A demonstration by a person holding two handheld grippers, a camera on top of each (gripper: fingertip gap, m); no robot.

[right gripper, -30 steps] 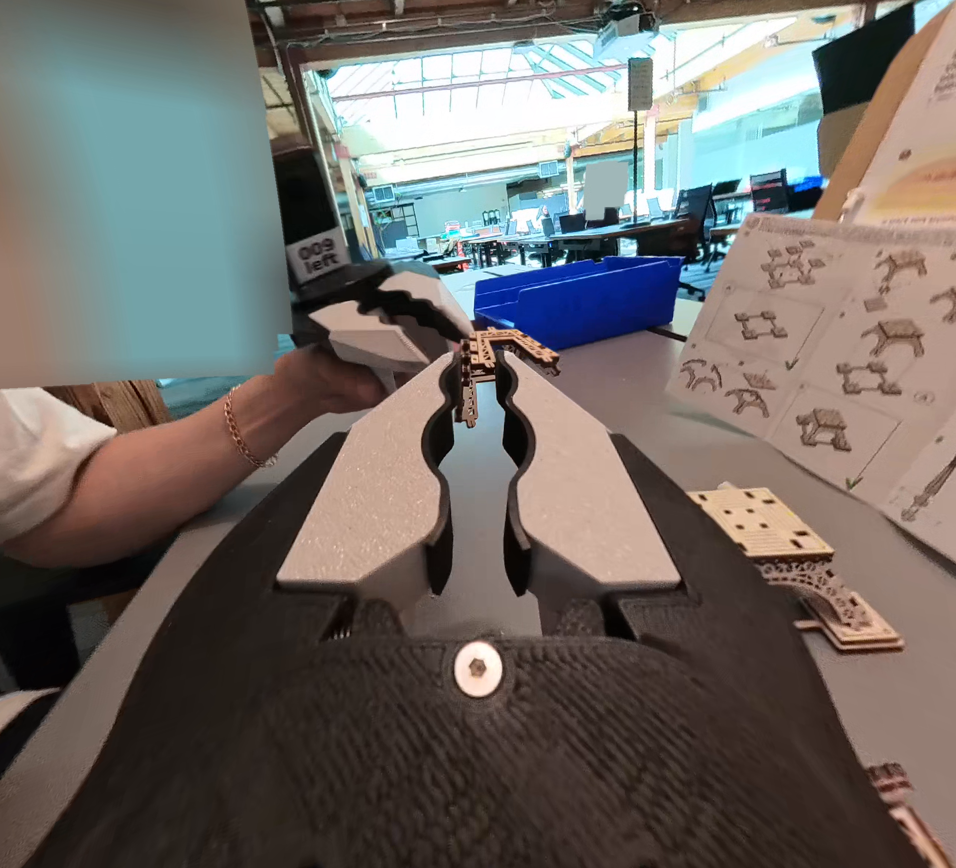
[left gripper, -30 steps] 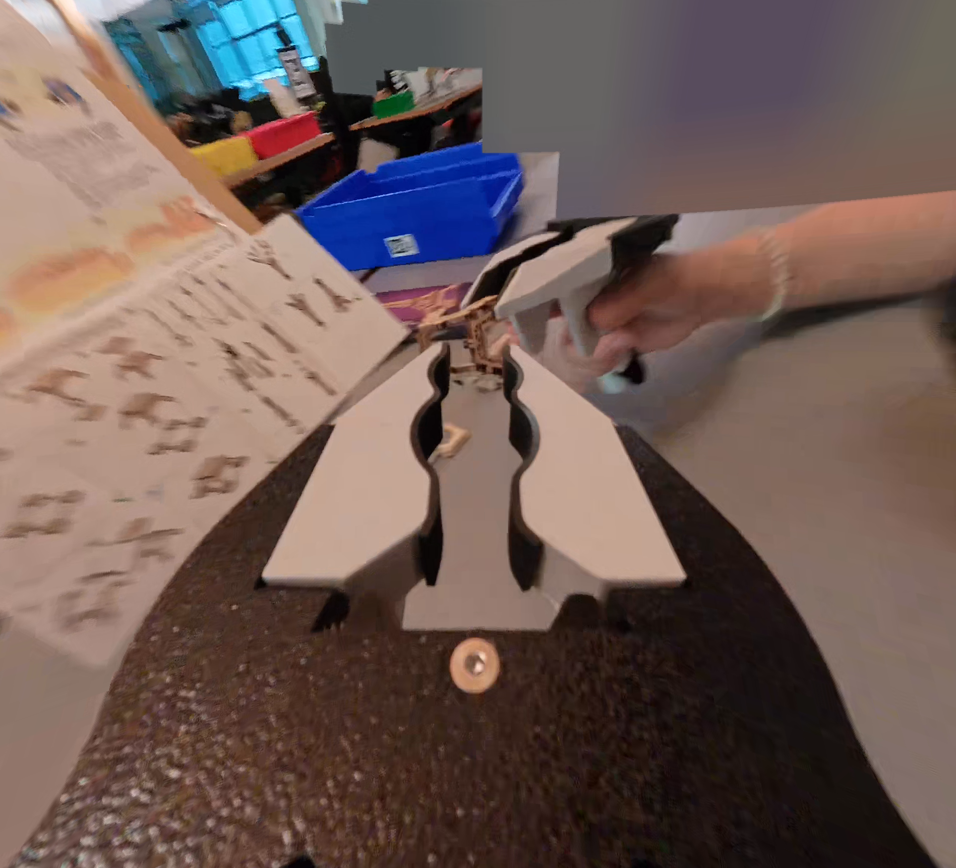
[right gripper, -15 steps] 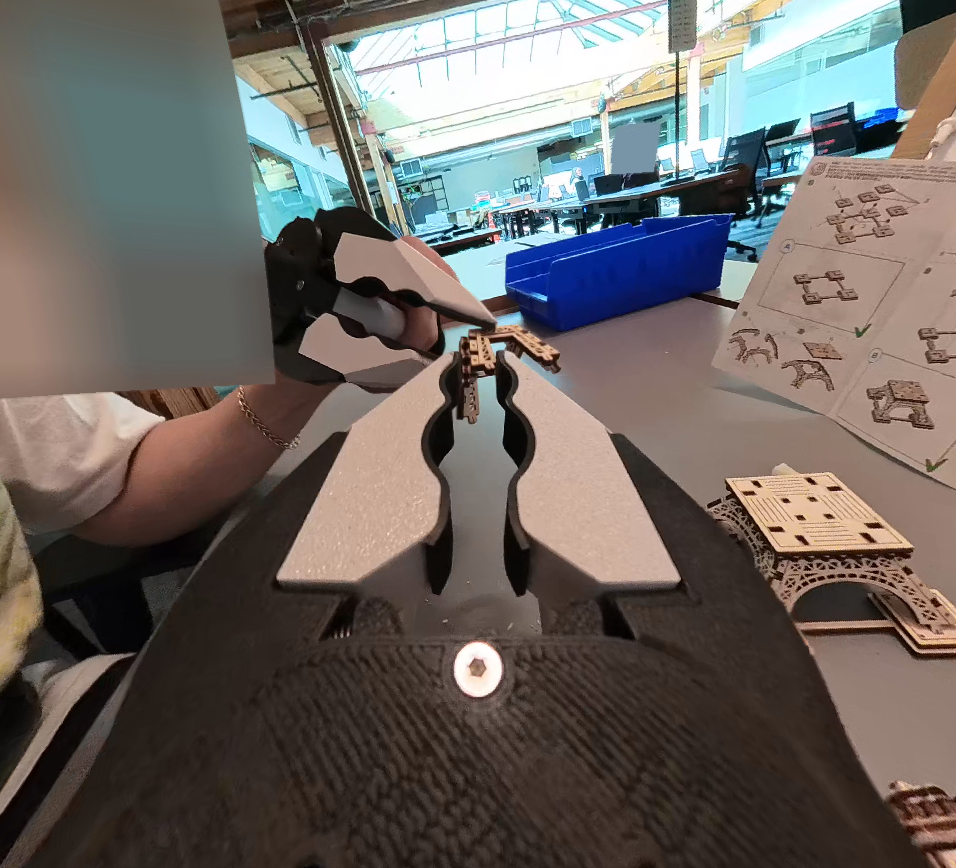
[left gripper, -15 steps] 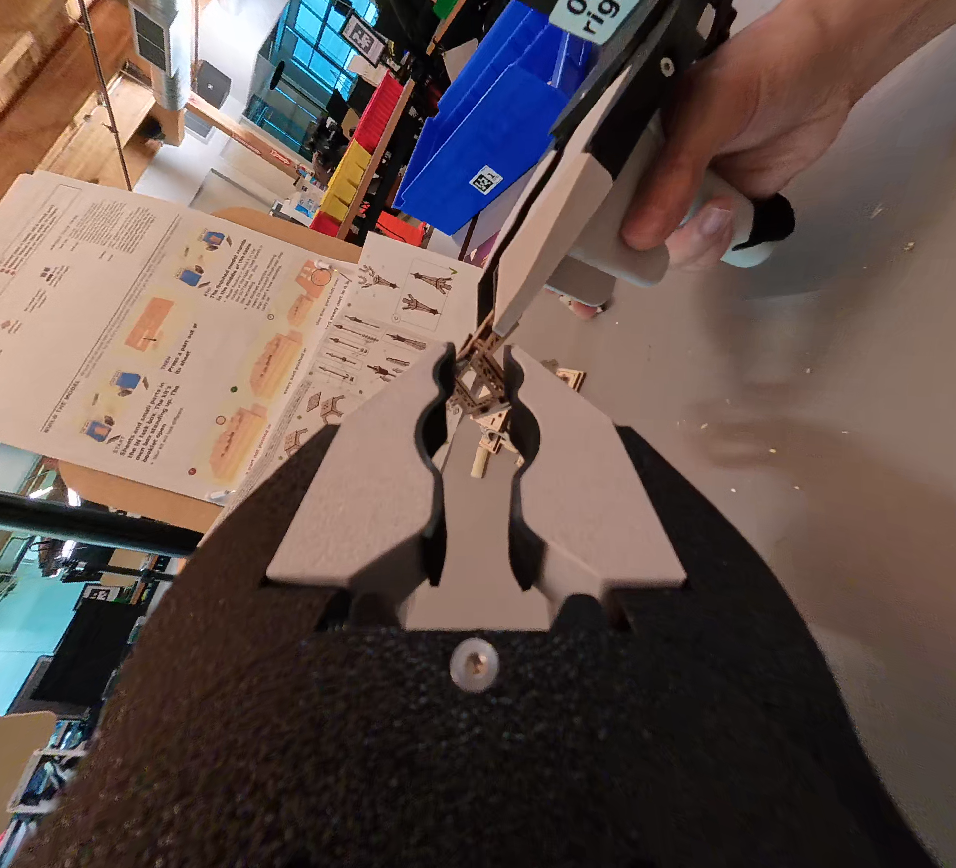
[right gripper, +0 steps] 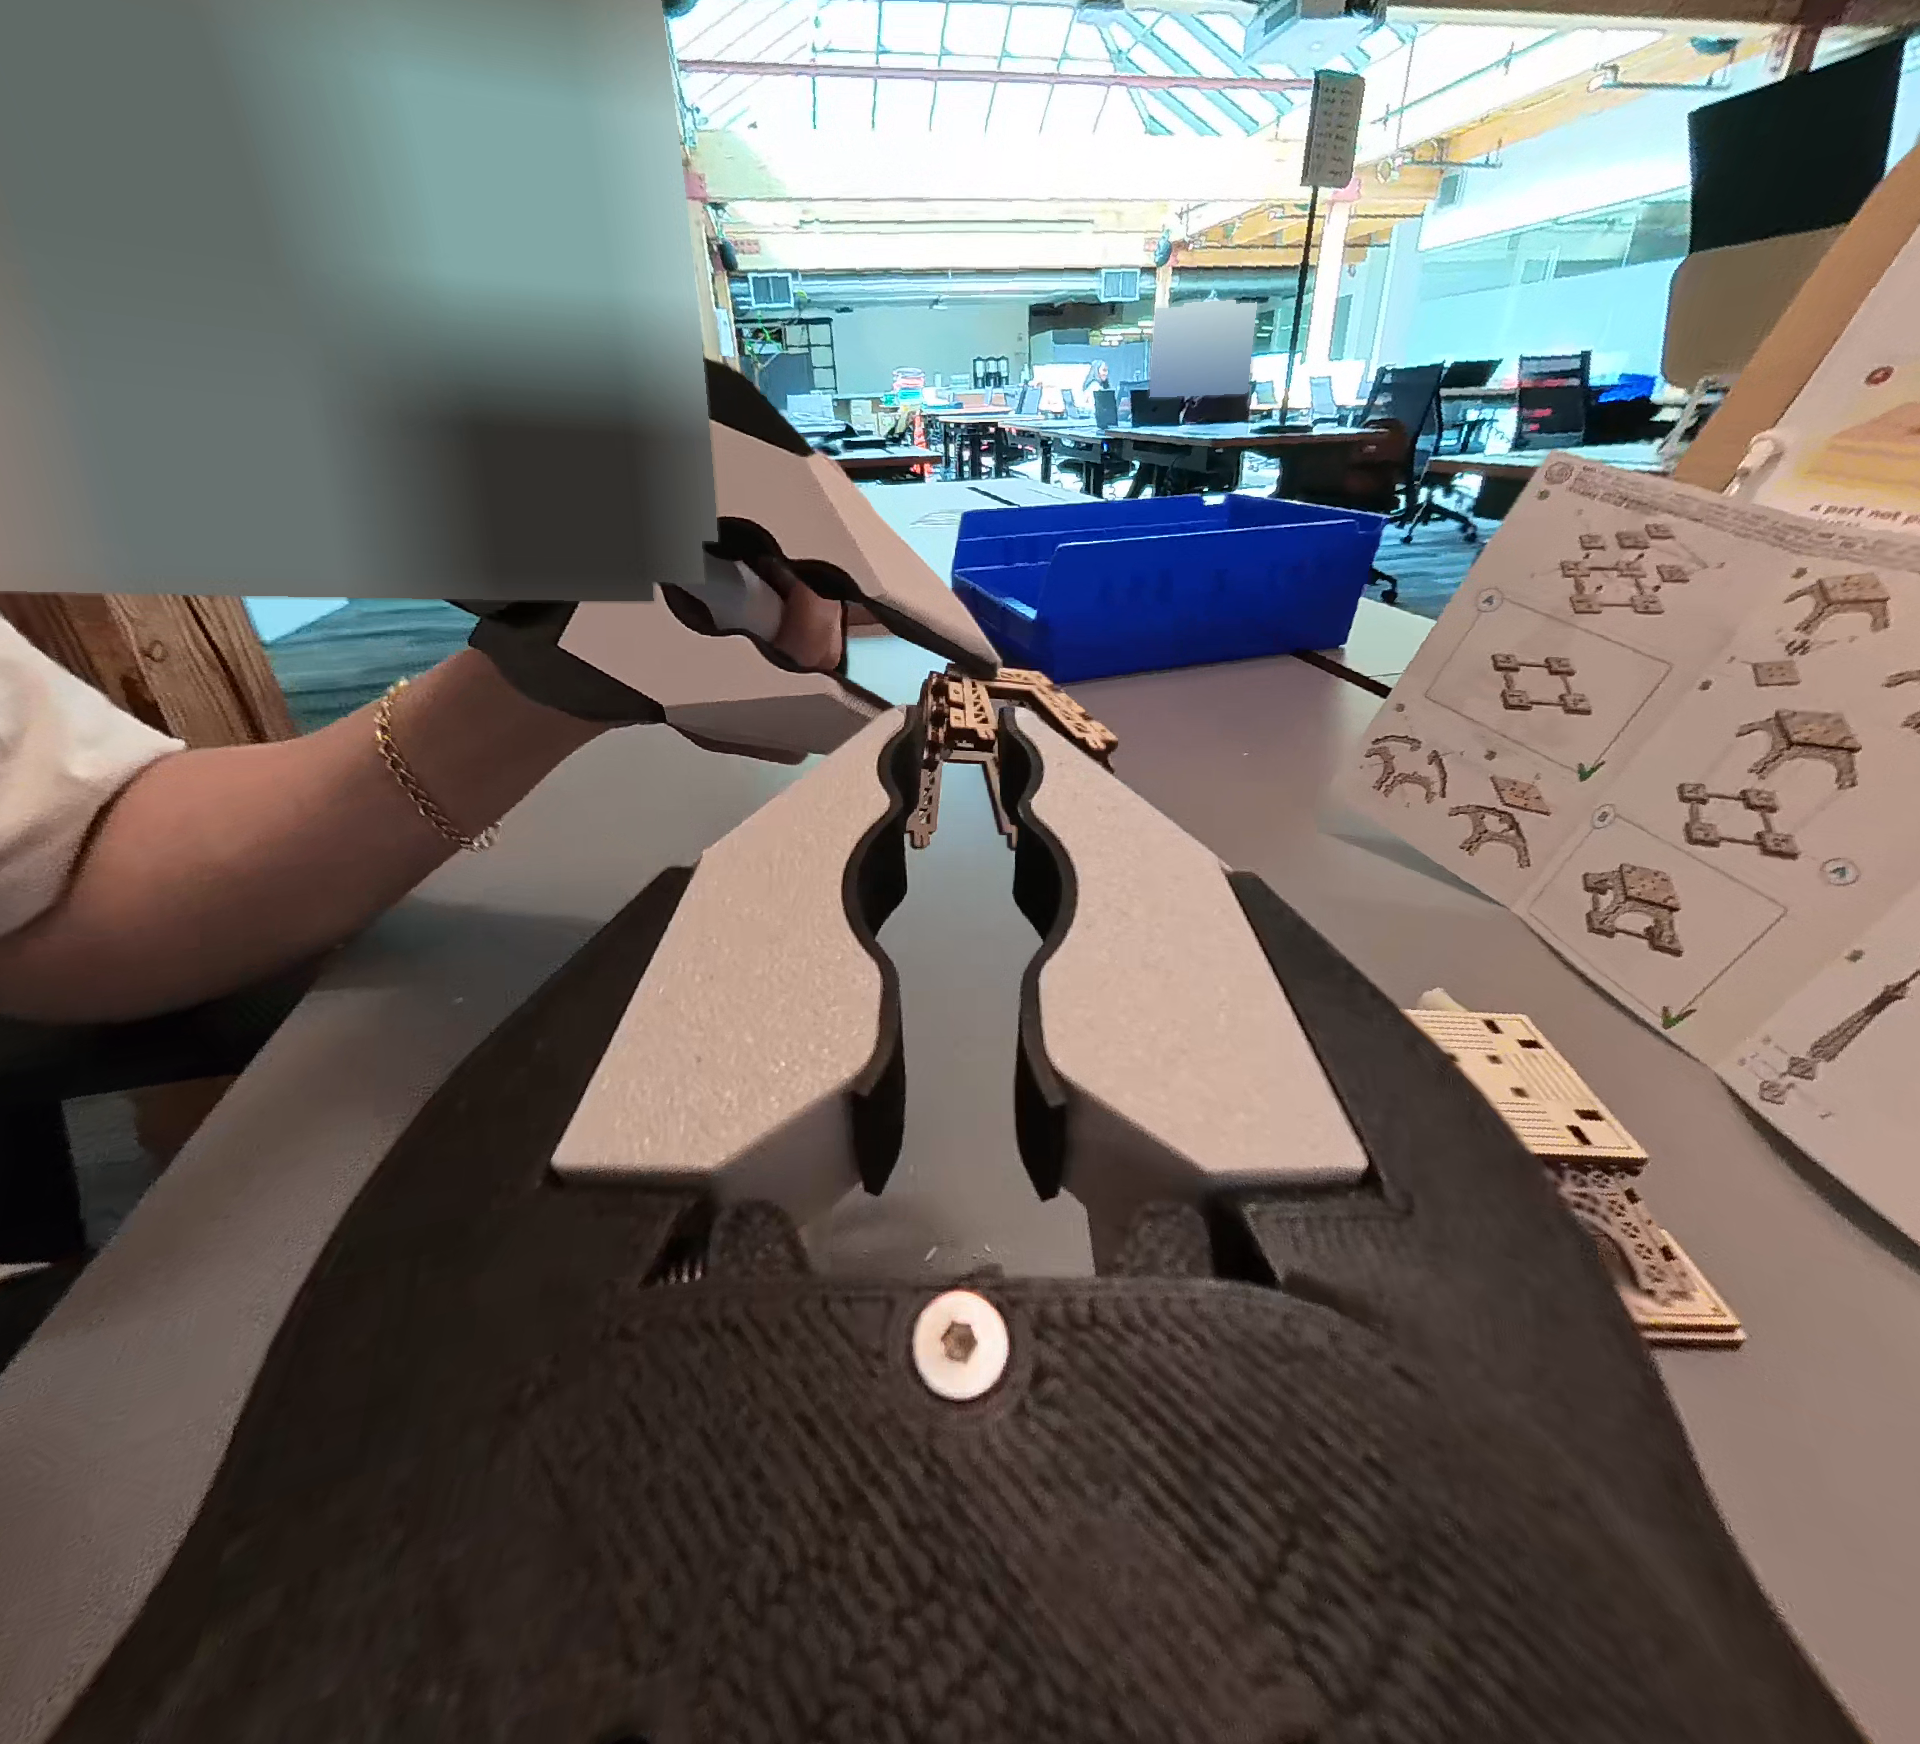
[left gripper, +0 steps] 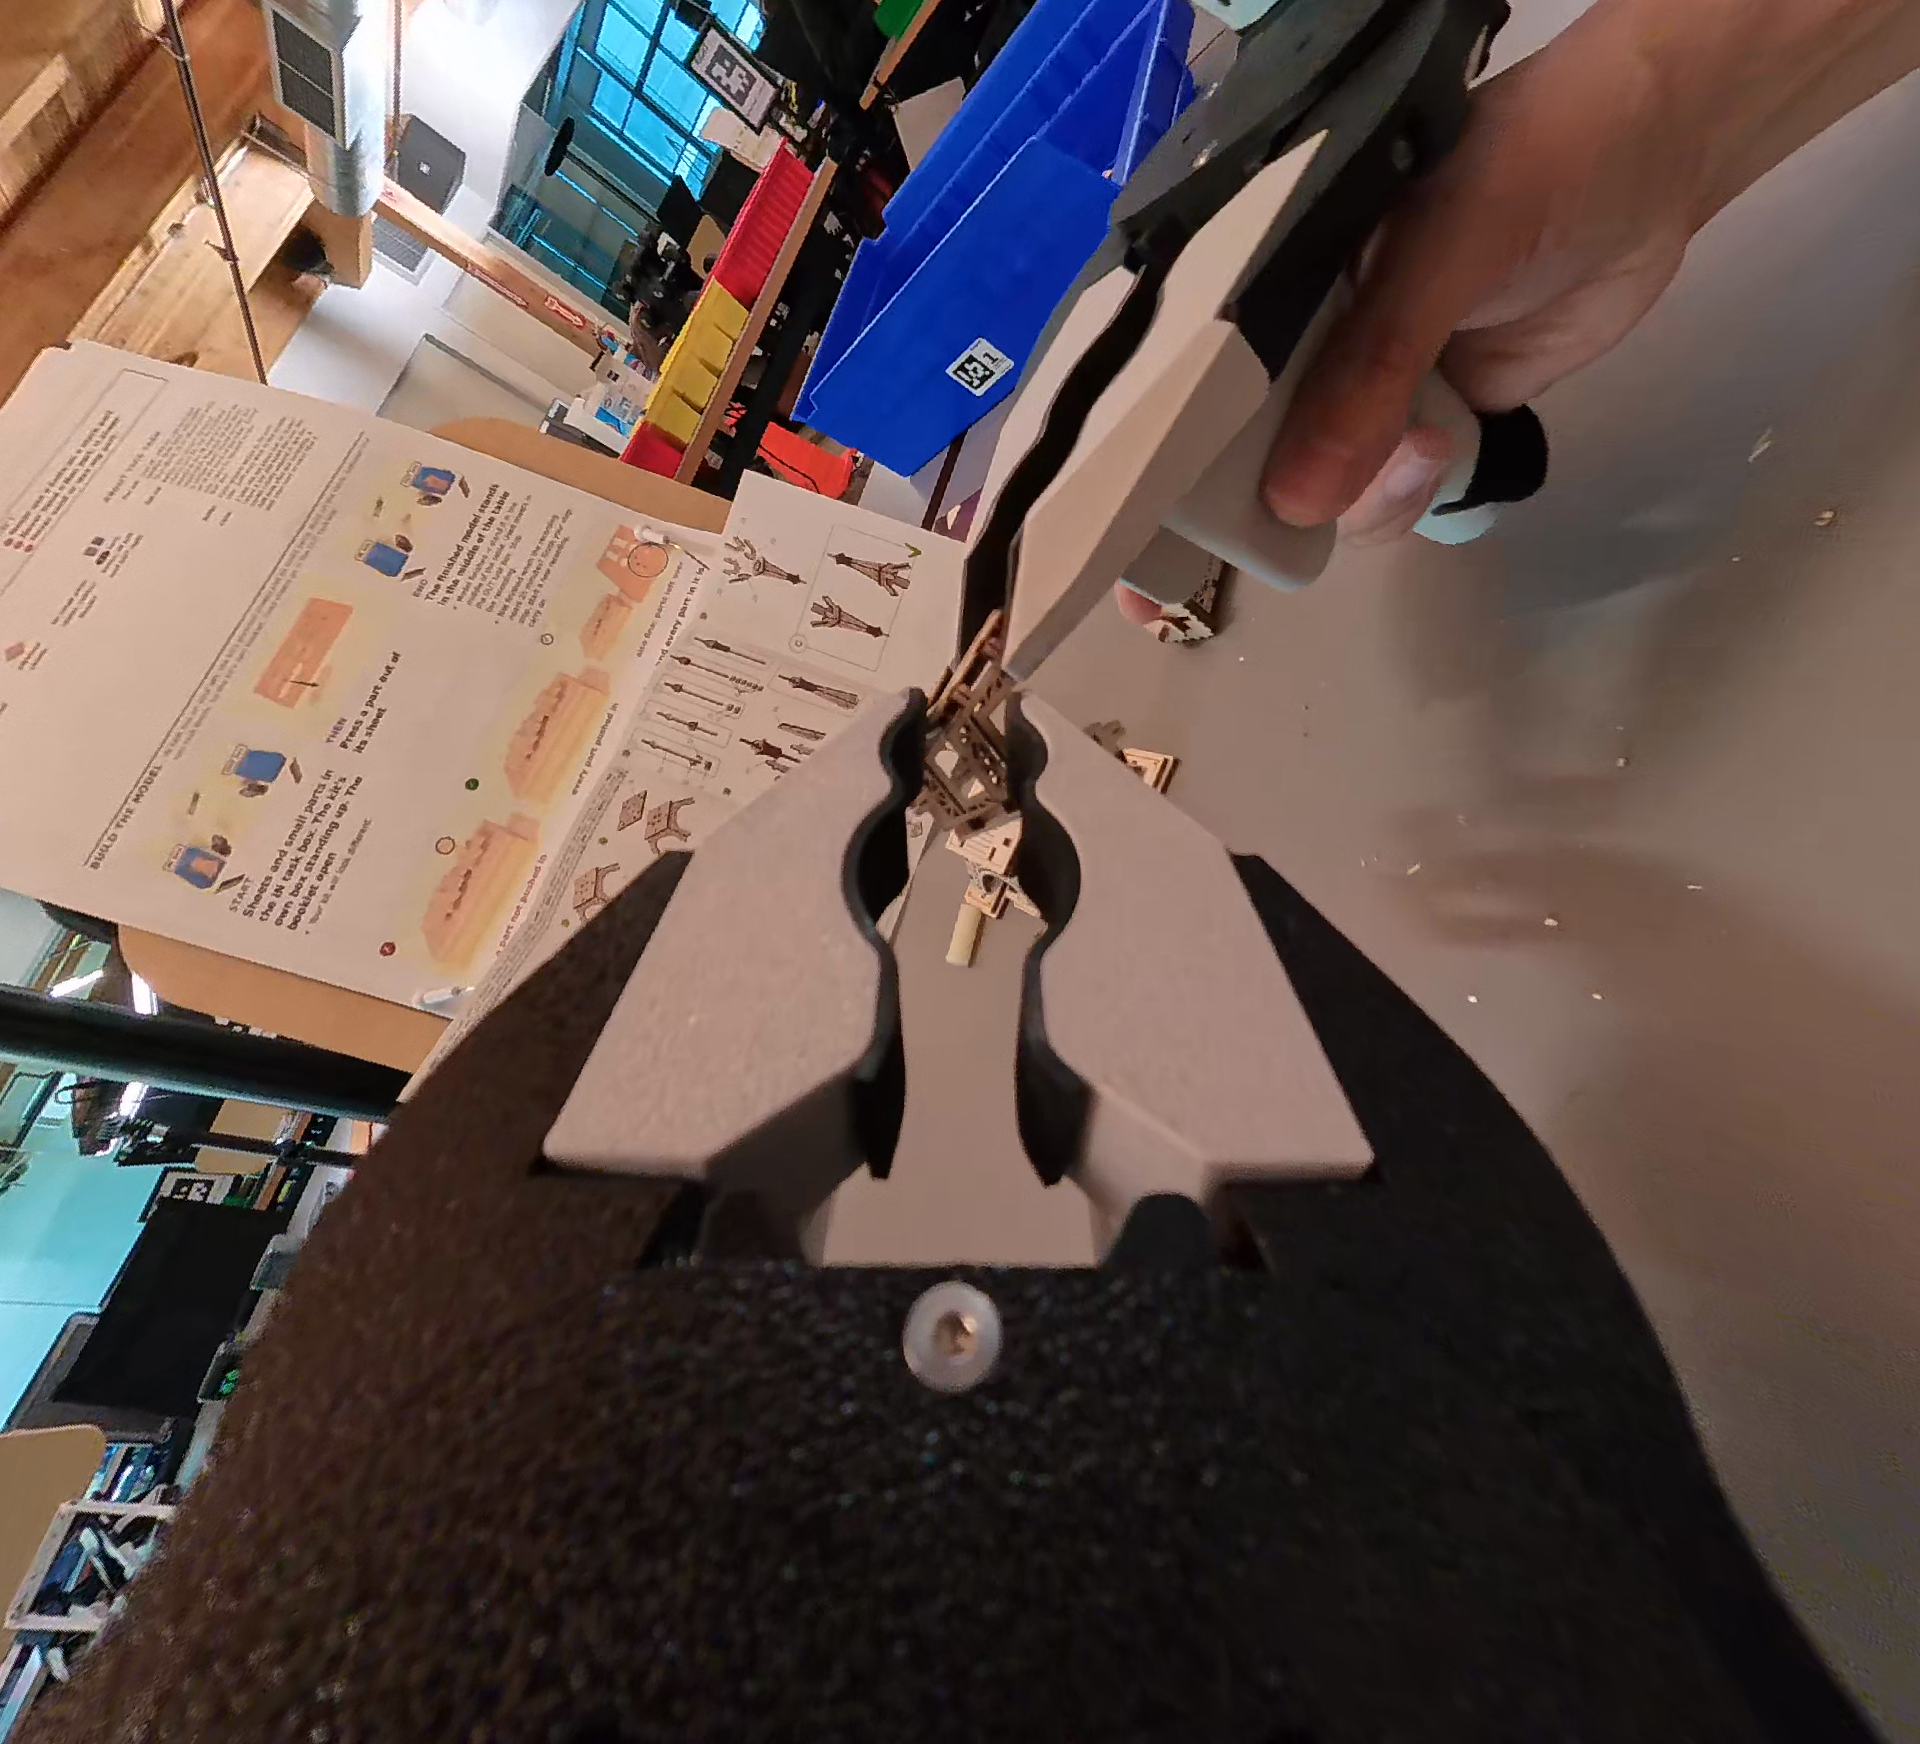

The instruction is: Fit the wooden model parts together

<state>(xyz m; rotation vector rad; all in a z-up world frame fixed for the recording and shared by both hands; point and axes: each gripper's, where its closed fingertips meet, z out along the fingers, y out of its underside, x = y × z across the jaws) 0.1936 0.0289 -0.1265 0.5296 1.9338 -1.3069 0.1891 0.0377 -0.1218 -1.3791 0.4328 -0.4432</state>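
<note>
So compared with a second ago, the left hand-held gripper (left gripper: 966,738) has rolled hard onto its side and moved right in on the little lattice piece (right gripper: 971,728), and over the last half second it's barely shifted, so I'd guess we're past the approach and into the fiddly lining-up part. The right hand-held gripper (right gripper: 961,744) is clamped on that lattice piece at its fingertips, holding it up off the tabletop (right gripper: 1195,759). The left one's fingers sit close around the same piece from the other side; looks like it's pinching it too, but I honestly can't tell if it's gripping or just touching, since the contact is buried between the tips. My read is they're trying to seat a joint in the lattice piece, with one end angling off to the right of the right gripper's tips. Just behind the lattice piece in the left view there's another small wood part (left gripper: 992,863) with a pale peg, too small to make out. The finished tower base (right gripper: 1538,1133) sits on the tabletop well off to the right of the lattice piece, partly cut off by the gripper body. The instruction sheet (right gripper: 1662,759) is propped behind that, and a blue bin (right gripper: 1164,572) is farther back.
</note>
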